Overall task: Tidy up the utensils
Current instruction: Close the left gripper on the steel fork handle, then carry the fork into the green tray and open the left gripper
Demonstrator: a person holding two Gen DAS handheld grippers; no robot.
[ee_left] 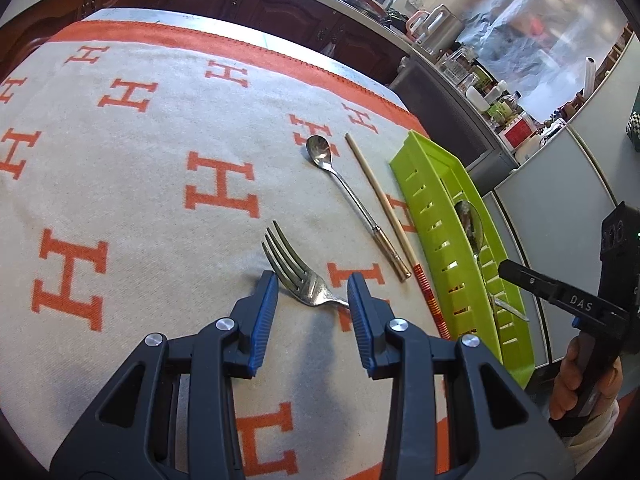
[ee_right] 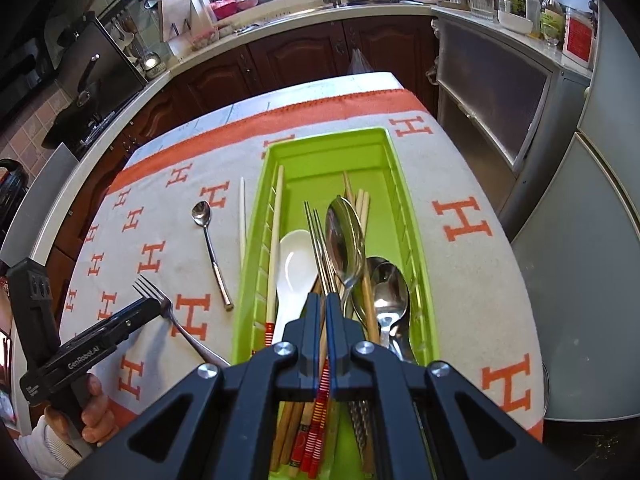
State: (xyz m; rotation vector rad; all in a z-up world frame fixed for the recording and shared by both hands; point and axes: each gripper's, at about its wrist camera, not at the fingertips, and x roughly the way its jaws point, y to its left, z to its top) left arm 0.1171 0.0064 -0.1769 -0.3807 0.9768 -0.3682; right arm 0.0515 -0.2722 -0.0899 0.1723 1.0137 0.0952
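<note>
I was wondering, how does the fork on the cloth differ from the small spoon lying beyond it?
The fork has tines, while the small spoon has a round bowl. The fork lies between the open fingers of the left tool; the small spoon lies apart, beside a chopstick. The spoon's handle end looks brassy; the fork's visible part is plain silver. Both are metal and lie flat on the cloth, outside the green tray.

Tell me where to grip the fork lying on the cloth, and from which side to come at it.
Grip the fork at its narrow neck, just behind the tines, coming from above. It lies flat on the cloth, so a sideways approach has little to catch. The open left gripper already straddles it there, one pad on each side; the neck is slimmer than the tined head, so the jaws should close squarely.
</note>
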